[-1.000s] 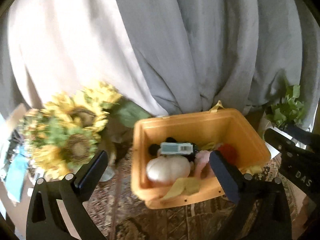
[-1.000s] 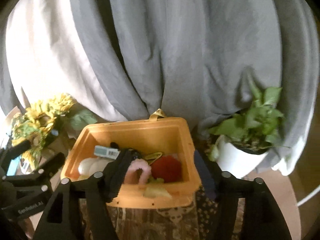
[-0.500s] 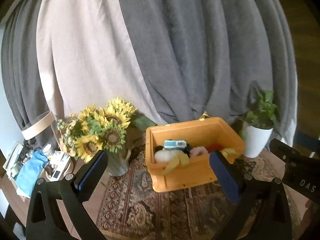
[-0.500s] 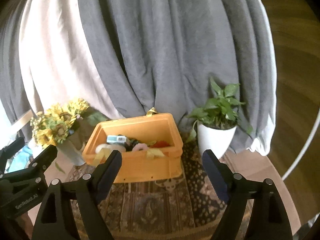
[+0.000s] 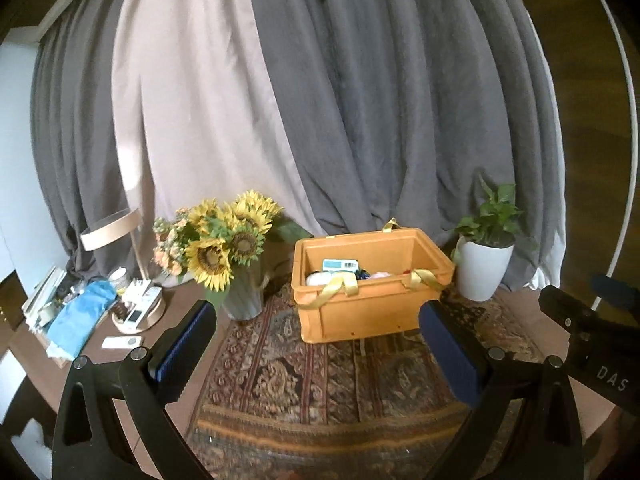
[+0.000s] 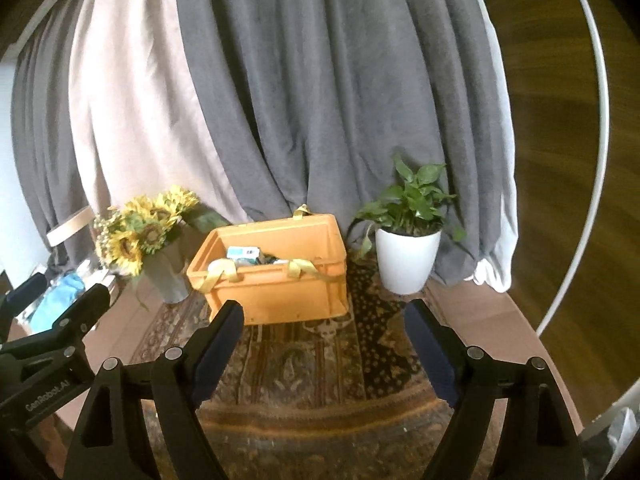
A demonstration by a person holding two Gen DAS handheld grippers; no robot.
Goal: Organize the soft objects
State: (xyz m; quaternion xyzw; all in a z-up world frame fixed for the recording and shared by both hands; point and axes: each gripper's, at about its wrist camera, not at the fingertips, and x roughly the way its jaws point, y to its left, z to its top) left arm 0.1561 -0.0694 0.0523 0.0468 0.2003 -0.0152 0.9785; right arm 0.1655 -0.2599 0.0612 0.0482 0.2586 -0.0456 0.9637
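Note:
An orange plastic bin [image 5: 360, 312] stands on a patterned rug [image 5: 340, 376]; it also shows in the right wrist view [image 6: 280, 292]. Soft items fill it, with a teal and white box [image 5: 340, 265] on top and yellow straps [image 5: 340, 286] draped over the front rim. My left gripper [image 5: 318, 344] is open and empty, well back from the bin. My right gripper [image 6: 324, 344] is open and empty too, in front of the bin. Each gripper shows at the edge of the other's view.
A vase of sunflowers [image 5: 224, 248] stands left of the bin. A potted plant in a white pot [image 5: 482, 268] stands right of it. Grey and beige curtains [image 5: 320, 100] hang behind. Clutter with a blue cloth [image 5: 80, 316] lies at far left.
Both grippers have pulled back and away from the bin, which now looks smaller and farther. Both stayed open and empty.

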